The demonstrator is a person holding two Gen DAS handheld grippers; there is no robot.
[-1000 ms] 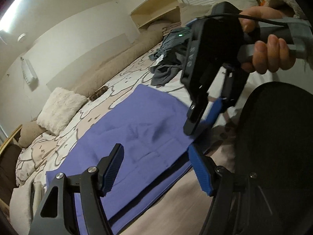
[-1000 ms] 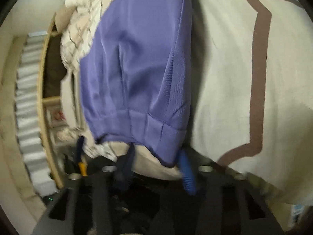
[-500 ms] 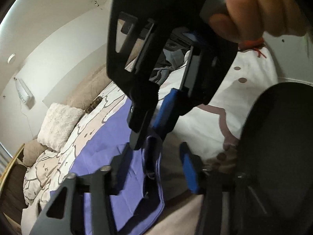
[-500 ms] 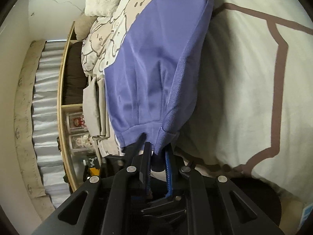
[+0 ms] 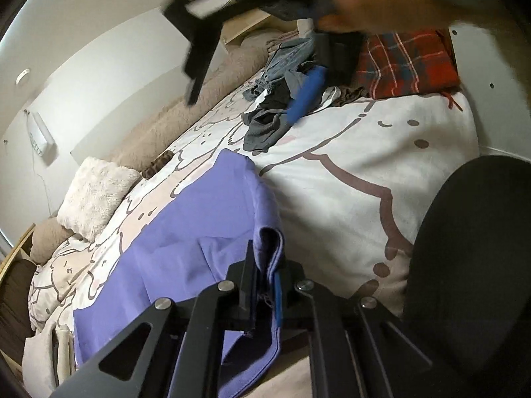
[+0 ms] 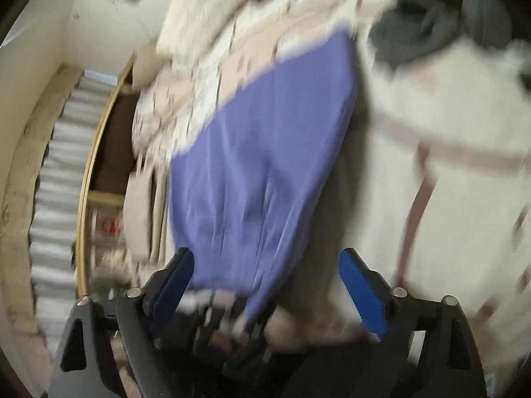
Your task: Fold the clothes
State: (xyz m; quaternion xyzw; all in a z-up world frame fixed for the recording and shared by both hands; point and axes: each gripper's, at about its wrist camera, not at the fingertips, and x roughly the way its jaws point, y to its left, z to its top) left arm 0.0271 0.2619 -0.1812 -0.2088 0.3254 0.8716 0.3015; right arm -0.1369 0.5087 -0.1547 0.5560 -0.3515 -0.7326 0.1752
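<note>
The left gripper [image 5: 265, 282] is clenched on a bunched edge of the purple garment [image 5: 186, 238], which lies spread on the cartoon-print bedspread [image 5: 365, 165]. The right gripper [image 6: 265, 285] hangs with jaws spread apart above the cloth. No readable writing shows.

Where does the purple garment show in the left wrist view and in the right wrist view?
Left wrist: purple garment fills lower centre, its near corner pinched in the left gripper.
Right wrist: blurred, centre, running toward the open right gripper.
Shared landmark: dark clothes pile.
</note>
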